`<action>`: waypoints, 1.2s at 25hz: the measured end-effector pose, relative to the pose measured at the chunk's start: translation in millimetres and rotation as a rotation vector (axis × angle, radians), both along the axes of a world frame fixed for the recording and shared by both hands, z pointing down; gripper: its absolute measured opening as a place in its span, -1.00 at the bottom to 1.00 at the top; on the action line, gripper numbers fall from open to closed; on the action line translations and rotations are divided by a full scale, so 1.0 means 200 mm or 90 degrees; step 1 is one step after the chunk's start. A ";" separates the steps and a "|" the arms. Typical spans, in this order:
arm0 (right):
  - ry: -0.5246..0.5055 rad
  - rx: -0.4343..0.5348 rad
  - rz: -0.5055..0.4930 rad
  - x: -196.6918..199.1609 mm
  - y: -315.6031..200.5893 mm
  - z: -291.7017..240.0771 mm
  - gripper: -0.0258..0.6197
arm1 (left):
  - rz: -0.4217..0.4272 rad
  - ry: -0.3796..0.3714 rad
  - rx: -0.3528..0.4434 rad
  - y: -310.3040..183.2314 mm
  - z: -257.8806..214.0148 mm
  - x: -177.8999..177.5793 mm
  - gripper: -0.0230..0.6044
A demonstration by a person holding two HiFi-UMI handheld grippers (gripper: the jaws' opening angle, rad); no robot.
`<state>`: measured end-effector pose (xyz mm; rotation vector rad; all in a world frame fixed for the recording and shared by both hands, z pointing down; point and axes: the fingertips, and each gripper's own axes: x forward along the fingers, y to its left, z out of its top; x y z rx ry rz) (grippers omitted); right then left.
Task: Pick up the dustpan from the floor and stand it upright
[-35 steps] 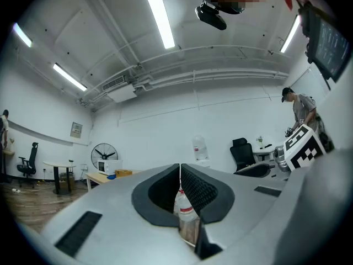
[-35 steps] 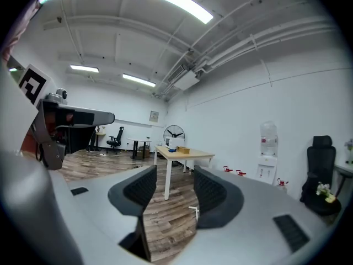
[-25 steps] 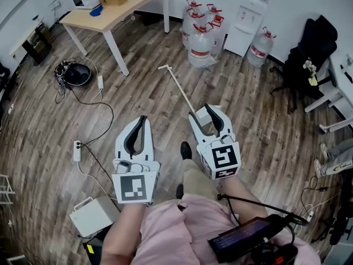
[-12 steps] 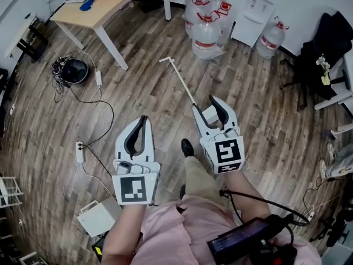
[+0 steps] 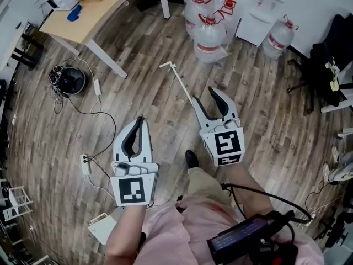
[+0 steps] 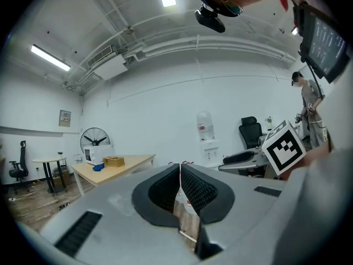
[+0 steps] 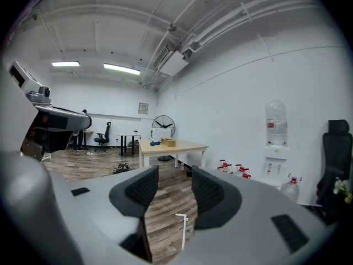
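The dustpan shows as a long white handle (image 5: pixel 179 84) lying on the wooden floor, its T-shaped end pointing toward the water jugs. Its lower end and the pan are hidden behind my right gripper (image 5: pixel 203 94), which hangs open just above that end with nothing between its fingers. The same handle (image 7: pixel 182 232) lies on the floor in the right gripper view, below and between the open jaws of the right gripper (image 7: pixel 174 189). My left gripper (image 5: pixel 139 120) is shut and empty, left of the handle. In its own view the left gripper (image 6: pixel 180 175) has its pads pressed together.
Several water jugs (image 5: pixel 208 29) and a white dispenser (image 5: pixel 259 15) stand beyond the handle. A wooden table (image 5: pixel 94 10) is far left. Cables, a power strip (image 5: pixel 85 163) and a round black device (image 5: pixel 69 79) lie left. The person's shoe (image 5: pixel 191 159) is near. A black chair (image 5: pixel 331 43) stands right.
Both grippers have moved forward over the floor. The pan, seen between the right jaws a second ago, is now hidden under the right gripper. Both grippers keep their jaw states.
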<state>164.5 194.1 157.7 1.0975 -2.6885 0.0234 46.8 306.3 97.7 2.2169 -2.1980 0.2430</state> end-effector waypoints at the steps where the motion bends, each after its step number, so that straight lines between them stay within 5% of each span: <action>1: 0.002 0.001 -0.002 -0.02 -0.06 0.00 -0.34 | -0.001 0.001 0.003 -0.06 -0.01 -0.02 -0.88; 14: 0.038 0.044 -0.038 -0.30 -0.58 -0.10 -0.36 | -0.044 0.009 0.052 -0.49 -0.11 -0.33 -0.88; 30: 0.092 -0.013 -0.042 -1.03 -1.43 0.37 -0.36 | -0.019 0.077 -0.019 -1.40 0.41 -1.10 -0.88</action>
